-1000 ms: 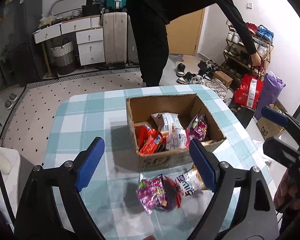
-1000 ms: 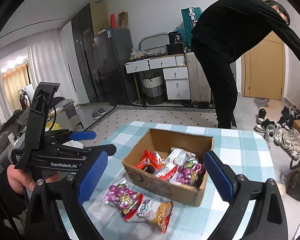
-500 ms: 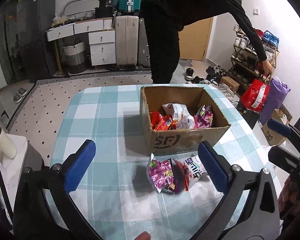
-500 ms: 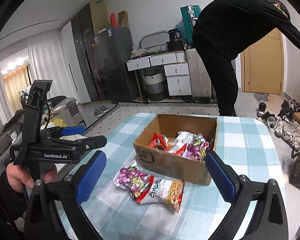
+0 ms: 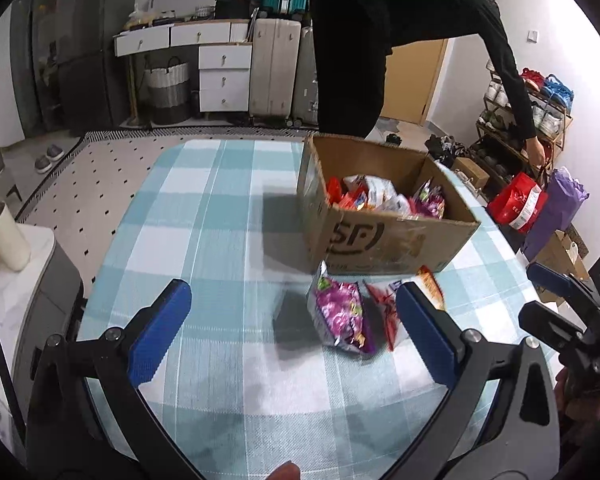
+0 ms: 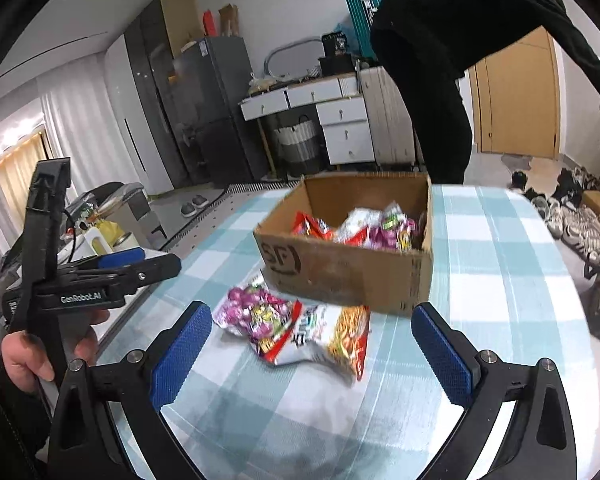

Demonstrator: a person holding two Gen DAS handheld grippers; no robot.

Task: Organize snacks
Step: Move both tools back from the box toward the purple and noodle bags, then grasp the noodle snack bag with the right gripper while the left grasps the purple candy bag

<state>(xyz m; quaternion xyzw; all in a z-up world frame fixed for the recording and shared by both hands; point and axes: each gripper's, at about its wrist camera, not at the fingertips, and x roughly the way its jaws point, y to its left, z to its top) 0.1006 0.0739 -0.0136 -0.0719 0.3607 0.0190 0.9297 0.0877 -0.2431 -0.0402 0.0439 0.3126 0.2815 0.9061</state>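
A cardboard box [image 5: 384, 236] of snack packets stands on the checked tablecloth [image 5: 204, 220], and just in front of it lie a purple candy bag [image 5: 340, 316] and a red-and-white noodle packet [image 6: 320, 336], overlapping (both outside the box). The left gripper [image 5: 288, 336] hovers over the cloth with fingers spread wide and nothing between them. The right gripper [image 6: 312, 356] is likewise spread and empty, the two packets ahead of it.
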